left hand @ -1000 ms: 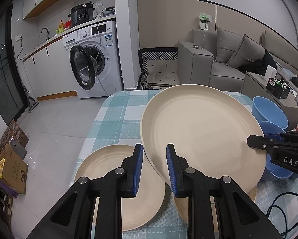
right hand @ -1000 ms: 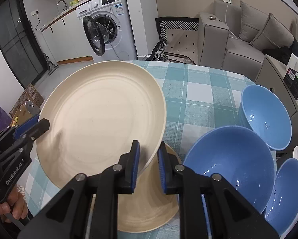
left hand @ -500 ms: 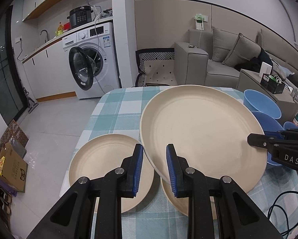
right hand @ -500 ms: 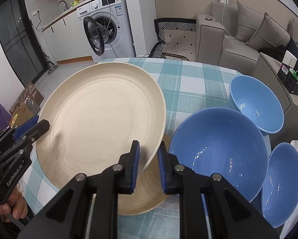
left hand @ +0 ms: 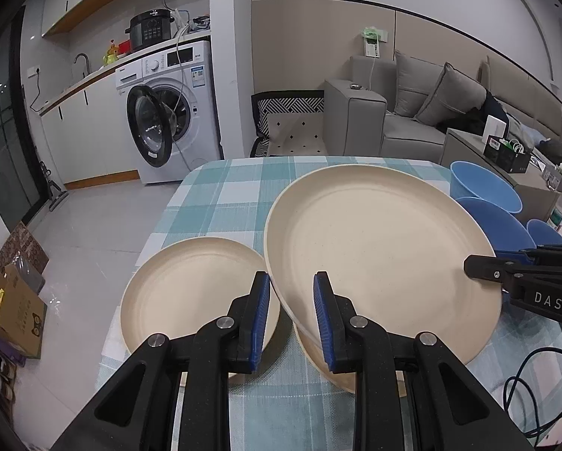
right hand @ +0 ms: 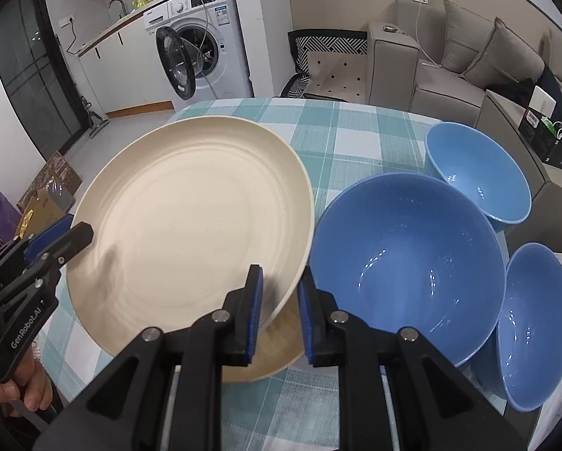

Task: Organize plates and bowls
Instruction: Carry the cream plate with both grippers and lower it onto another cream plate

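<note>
A large cream plate (left hand: 378,255) (right hand: 194,225) hangs tilted above the checked table, held at two opposite rims. My left gripper (left hand: 291,293) is shut on its near left rim. My right gripper (right hand: 280,289) is shut on its right rim, and its tip also shows in the left wrist view. Beneath the held plate lies another cream plate (right hand: 277,345) (left hand: 318,360), mostly hidden. A smaller cream plate (left hand: 191,293) lies flat at the table's left. Three blue bowls stand at the right: a large one (right hand: 405,255), one behind it (right hand: 476,173) and one at the near right (right hand: 532,319).
The table (left hand: 236,195) has a teal checked cloth, and its far half is bare. A black cable (left hand: 532,387) lies at the near right. Beyond the table stand a washing machine (left hand: 168,112) with its door open and a grey sofa (left hand: 412,112). A cardboard box (left hand: 14,312) sits on the floor at left.
Both grippers have drawn back together toward the table's near side with the large plate between them. The blue bowls and the smaller plate now show more fully. Both grips are unchanged.
</note>
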